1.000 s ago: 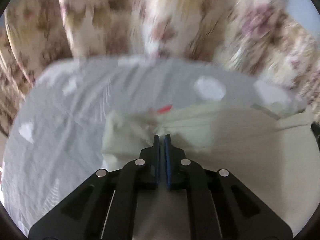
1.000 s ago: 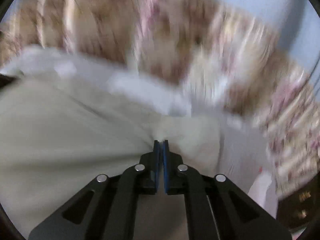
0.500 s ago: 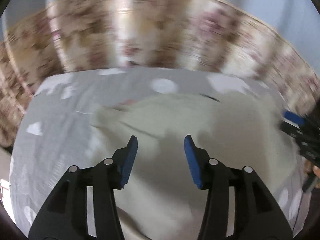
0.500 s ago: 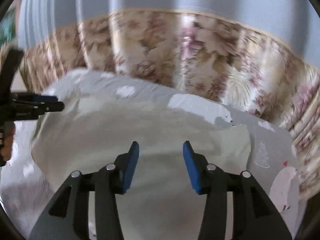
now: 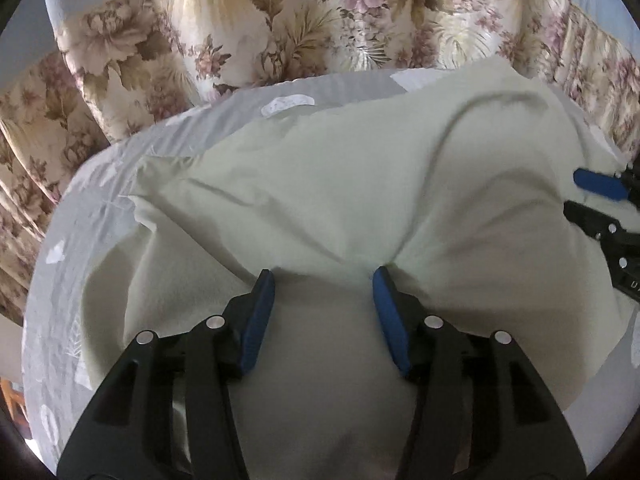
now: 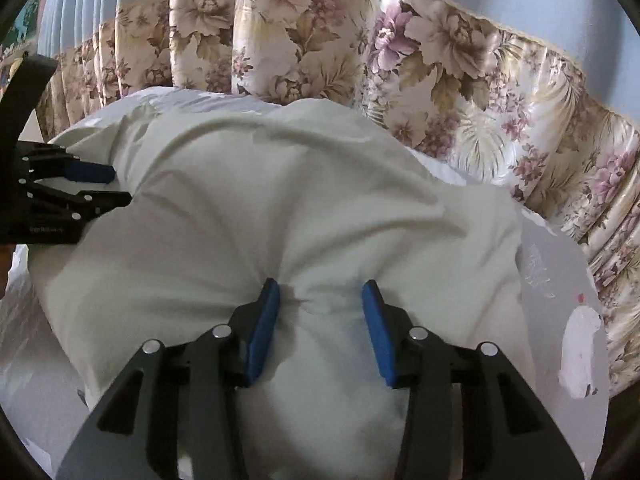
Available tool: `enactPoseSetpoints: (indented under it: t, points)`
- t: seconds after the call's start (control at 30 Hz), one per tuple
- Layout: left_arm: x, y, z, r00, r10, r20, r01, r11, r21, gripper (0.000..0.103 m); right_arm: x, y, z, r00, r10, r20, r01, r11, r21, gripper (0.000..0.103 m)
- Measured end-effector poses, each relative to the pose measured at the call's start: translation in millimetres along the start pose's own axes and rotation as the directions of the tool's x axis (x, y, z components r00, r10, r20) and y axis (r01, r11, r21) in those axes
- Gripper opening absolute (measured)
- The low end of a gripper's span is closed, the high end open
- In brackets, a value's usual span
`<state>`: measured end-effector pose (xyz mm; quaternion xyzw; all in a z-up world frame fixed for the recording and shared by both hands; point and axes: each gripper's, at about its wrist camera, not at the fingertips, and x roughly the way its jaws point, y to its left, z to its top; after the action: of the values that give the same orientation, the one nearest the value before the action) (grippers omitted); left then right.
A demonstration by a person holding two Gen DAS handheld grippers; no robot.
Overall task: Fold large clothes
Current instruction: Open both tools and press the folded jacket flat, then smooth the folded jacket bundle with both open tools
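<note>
left gripper stands parted and widening, its pads clear of the pale green garment under it. right gripper likewise released, cloth bunched between its jaws. garment lies on the grey sheet; floral curtain far behind.

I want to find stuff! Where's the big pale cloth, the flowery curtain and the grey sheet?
pale cloth (image 5: 340, 184): left wrist view, wrinkled middle.
flowery curtain (image 6: 420, 64): right wrist view, a pink flower.
grey sheet (image 5: 60, 320): left wrist view, bare left part.
</note>
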<state>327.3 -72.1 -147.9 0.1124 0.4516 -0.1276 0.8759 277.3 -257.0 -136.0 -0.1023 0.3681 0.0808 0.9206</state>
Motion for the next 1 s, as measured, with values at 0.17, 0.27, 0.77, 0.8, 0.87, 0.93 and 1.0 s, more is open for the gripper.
enactPoseSetpoints:
  t: [0.17,0.27,0.77,0.8,0.87,0.93,1.0]
  points:
    - [-8,3,-1,0.999,-0.031,0.005,0.032,0.999,-0.033,0.057,-17,-16,3,0.997,0.081,0.013,-0.082,0.983,0.166,0.046]
    - [-28,9,-8,0.996,-0.081,0.041,0.085,0.991,-0.108,0.082,-41,-22,-2,0.996,0.077,0.051,-0.087,0.971,0.223,0.054]
    - [-55,-27,-26,0.994,0.026,0.108,-0.002,0.976,-0.216,0.099,-55,-3,-21,0.997,-0.057,0.05,0.039,0.95,0.309,0.062]
    - [-52,-29,-26,0.994,0.038,0.102,-0.016,0.978,-0.206,0.097,-51,0,-23,0.997,-0.068,0.04,0.053,0.95,0.308,0.062]
    - [-44,-36,-27,0.994,0.066,0.09,-0.05,0.984,-0.171,0.097,-44,8,-27,0.994,-0.102,0.023,0.092,0.956,0.28,0.062]
    - [-37,-41,-29,0.992,0.087,0.086,-0.074,0.986,-0.148,0.098,-40,13,-27,0.993,-0.121,0.008,0.114,0.957,0.267,0.062]
    - [-32,-42,-30,0.992,0.1,0.082,-0.089,0.987,-0.13,0.1,-36,12,-27,0.992,-0.123,-0.01,0.122,0.96,0.252,0.062]
